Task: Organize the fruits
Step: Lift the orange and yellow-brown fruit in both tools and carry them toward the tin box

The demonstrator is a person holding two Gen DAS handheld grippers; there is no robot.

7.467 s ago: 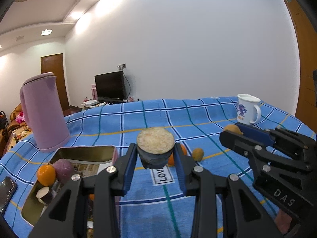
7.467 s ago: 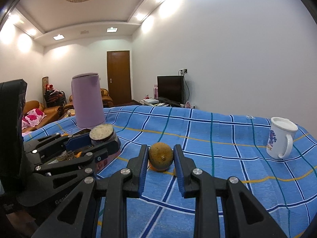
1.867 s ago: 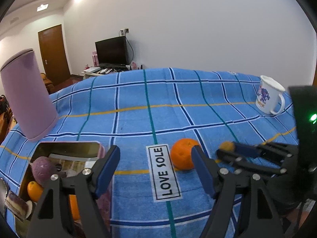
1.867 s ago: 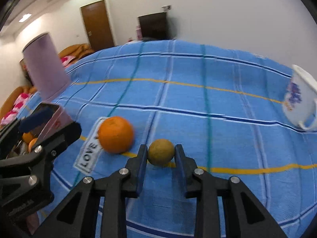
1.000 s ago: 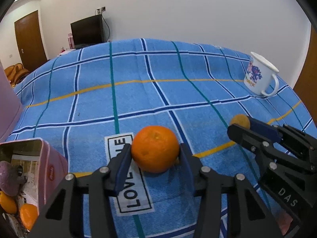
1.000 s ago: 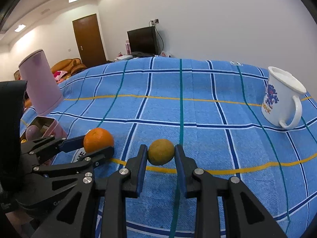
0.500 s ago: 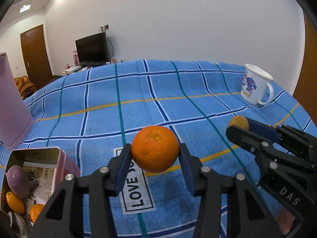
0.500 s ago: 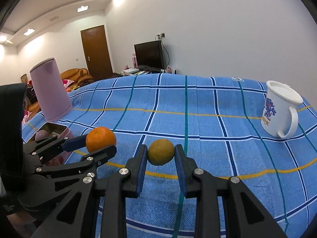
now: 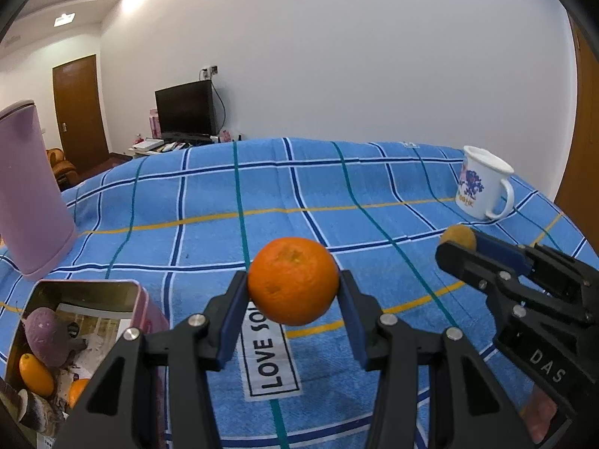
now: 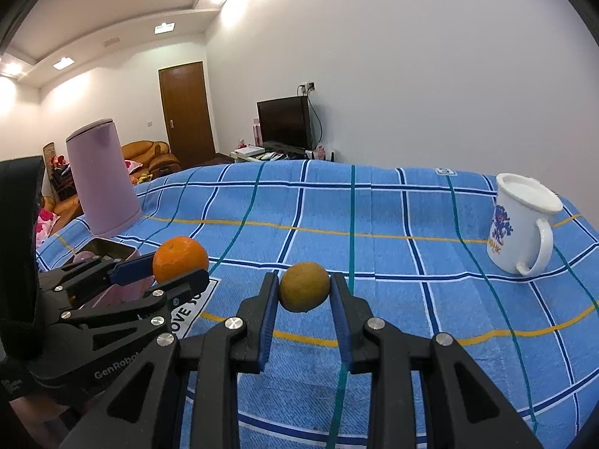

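My left gripper is shut on a bright orange and holds it above the blue checked tablecloth. A small yellow-brown fruit is clamped between the pads of my right gripper, also lifted off the cloth. In the left wrist view the right gripper shows at the right with that fruit. The left gripper and its orange appear at the left of the right wrist view. A pink metal tin at lower left holds a purple fruit, small oranges and other pieces.
A tall lilac jug stands behind the tin at the left. A white mug with a blue print sits at the far right of the table. A "LOVE SOLE" label lies on the cloth under the left gripper.
Both grippers have risen a little with their fruits and tilted up, so more of the wall and room shows. The orange now hangs clear of the cloth.
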